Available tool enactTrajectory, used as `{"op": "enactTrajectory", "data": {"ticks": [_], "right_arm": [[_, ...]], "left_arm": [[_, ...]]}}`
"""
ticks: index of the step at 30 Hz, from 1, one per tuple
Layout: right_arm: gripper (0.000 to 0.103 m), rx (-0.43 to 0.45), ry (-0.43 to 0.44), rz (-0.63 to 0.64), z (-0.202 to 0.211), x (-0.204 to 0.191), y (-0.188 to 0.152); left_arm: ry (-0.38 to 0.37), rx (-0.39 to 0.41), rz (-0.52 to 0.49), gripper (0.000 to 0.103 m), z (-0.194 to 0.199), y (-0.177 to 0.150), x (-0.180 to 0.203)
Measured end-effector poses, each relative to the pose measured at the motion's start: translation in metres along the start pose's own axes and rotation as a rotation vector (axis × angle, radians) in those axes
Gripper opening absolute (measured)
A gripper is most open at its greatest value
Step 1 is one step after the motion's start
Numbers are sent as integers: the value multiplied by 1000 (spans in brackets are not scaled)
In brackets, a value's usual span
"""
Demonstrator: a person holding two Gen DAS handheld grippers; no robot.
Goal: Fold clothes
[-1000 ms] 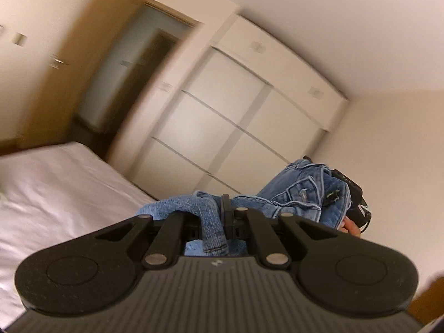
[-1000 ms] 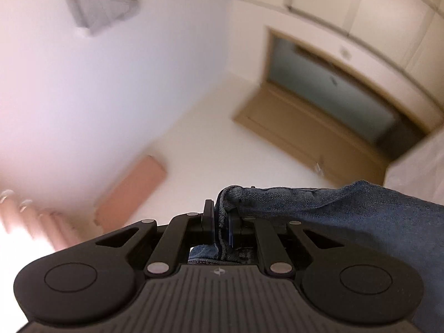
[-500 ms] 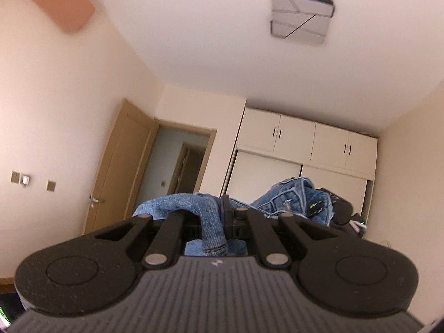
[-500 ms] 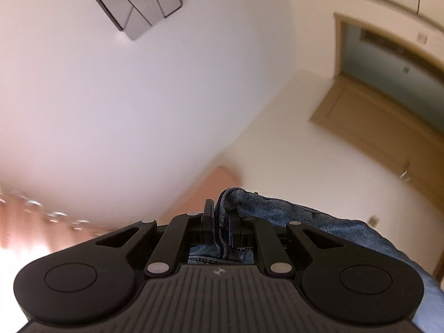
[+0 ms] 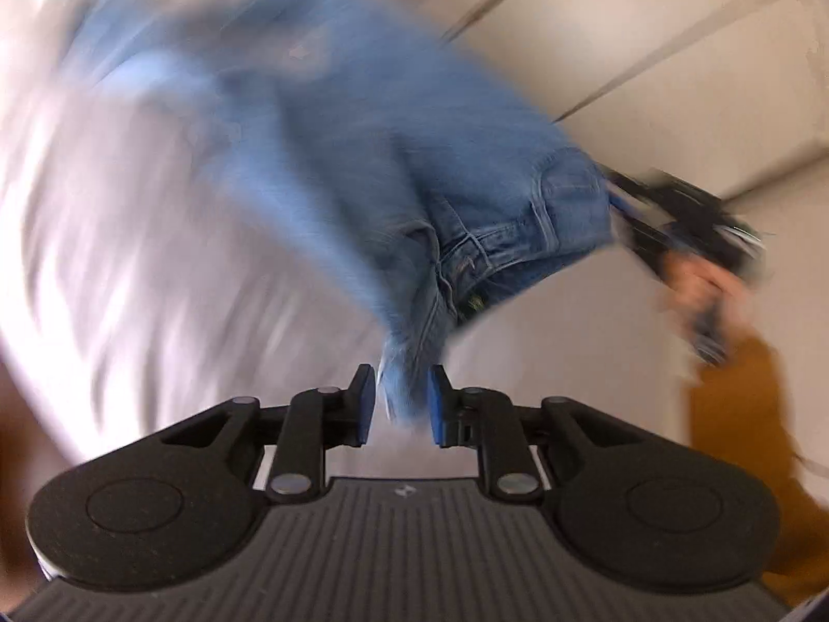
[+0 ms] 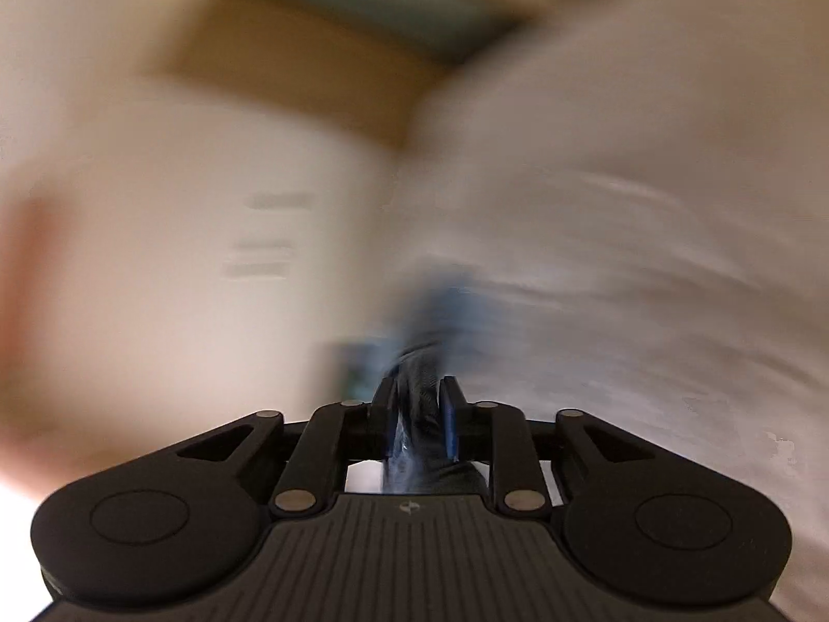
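Both grippers swing the jeans down from ceiling height toward the bed.
Left gripper jaws now parted, denim slipping free; right gripper jaws clenched on the waistband, heavy blur.

1. My left gripper has its blue pads spread, with a gap on each side of the denim edge between them.
2. The jeans stretch up and away from my left gripper, blurred, their waistband and seams sharpest just above it.
3. The white bed lies under and left of the jeans.
4. My right gripper, blurred, is at the jeans' right corner; I cannot tell its grip.
5. Pale cupboard doors stand beyond the jeans, upper right.
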State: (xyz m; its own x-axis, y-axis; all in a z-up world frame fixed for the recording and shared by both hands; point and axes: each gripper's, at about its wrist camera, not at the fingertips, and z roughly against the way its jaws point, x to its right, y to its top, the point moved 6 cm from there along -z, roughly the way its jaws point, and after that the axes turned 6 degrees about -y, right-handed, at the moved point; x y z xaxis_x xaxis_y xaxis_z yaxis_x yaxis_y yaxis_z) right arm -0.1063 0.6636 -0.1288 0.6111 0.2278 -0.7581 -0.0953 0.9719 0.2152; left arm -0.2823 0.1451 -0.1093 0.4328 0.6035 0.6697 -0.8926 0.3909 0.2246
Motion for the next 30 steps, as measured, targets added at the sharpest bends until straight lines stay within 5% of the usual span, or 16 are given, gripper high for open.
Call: {"op": "enactTrajectory", "data": {"ticks": [2,4,7,10,17,26,30], "right_arm": [[25,-10,-186,-84,1,92,-35],[30,-23,-273,-162,9,157,-72],[39,-42,-332,-210,17,211,-113],[41,-57,-341,-216,20,248,-151],[60,-14,-276,-37,-15,220,-188],[67,83,-243,78,-117,241,-121],[69,137,-206,53,-148,246,-107]], "left_arm": [[56,-94,137,16,-41,-39,-46],[89,-149,224,16,-68,-67,-74],[105,-194,188,21,-93,-89,-87],[109,-178,116,36,-117,-88,-89],[77,-100,75,47,-185,-72,-88],[175,-19,-167,53,-259,-71,-92],[145,-39,-166,26,-276,-65,-92]]}}
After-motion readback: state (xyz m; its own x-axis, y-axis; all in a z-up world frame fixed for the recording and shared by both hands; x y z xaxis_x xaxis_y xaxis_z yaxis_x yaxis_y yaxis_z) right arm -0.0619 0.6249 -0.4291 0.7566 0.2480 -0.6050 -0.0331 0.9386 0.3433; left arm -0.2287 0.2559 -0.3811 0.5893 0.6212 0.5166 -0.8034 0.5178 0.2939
